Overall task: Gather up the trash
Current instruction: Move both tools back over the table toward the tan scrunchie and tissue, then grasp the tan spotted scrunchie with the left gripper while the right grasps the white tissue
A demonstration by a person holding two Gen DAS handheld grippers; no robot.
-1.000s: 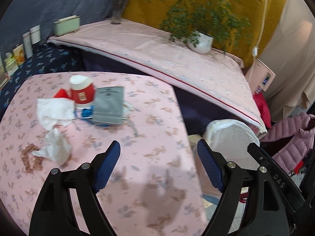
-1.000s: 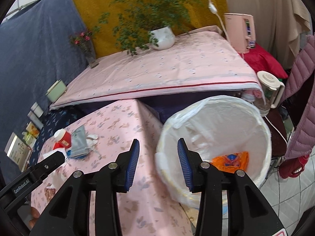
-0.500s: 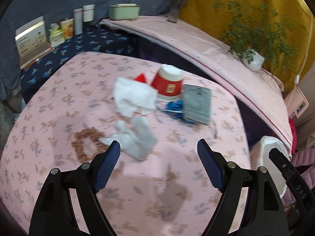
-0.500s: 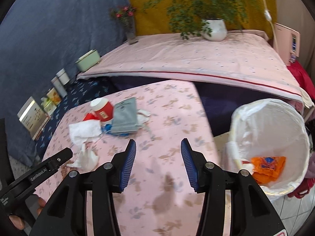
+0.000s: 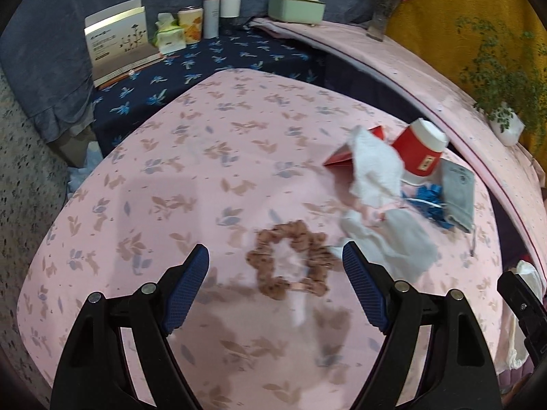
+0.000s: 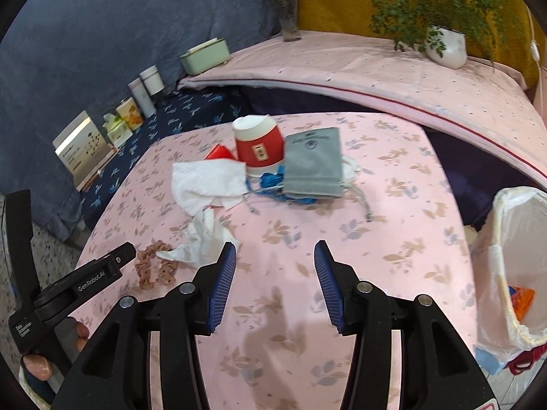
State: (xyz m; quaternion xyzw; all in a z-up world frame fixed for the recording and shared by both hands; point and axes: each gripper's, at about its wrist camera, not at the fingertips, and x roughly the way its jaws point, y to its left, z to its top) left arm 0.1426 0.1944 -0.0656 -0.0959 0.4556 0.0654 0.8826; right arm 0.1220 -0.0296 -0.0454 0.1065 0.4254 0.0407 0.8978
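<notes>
On the pink floral table (image 5: 171, 184) lie a brown scrunchie (image 5: 290, 261), a crumpled white tissue (image 5: 393, 242), a flat white tissue (image 5: 374, 167), a red paper cup (image 5: 422, 152) on its side, a red scrap (image 5: 336, 159), a blue tangle (image 5: 429, 201) and a grey pouch (image 5: 458, 191). My left gripper (image 5: 275, 288) is open and empty just above the scrunchie. My right gripper (image 6: 275, 285) is open and empty over bare cloth, the crumpled tissue (image 6: 203, 242) at its left finger. The white-lined trash bin (image 6: 512, 259) stands at the table's right edge, with orange trash (image 6: 521, 299) inside.
Behind the table, a dark blue shelf (image 5: 218, 58) carries a box (image 5: 118, 42), tins and cups. A higher pink ledge (image 6: 393, 75) holds a green box (image 6: 205, 56), a flower vase (image 6: 289, 17) and a potted plant (image 6: 446, 46).
Both grippers have swung left, away from the bin and over the table. The left one has gone from the table's right edge to the scrunchie. Both stay open and empty.
</notes>
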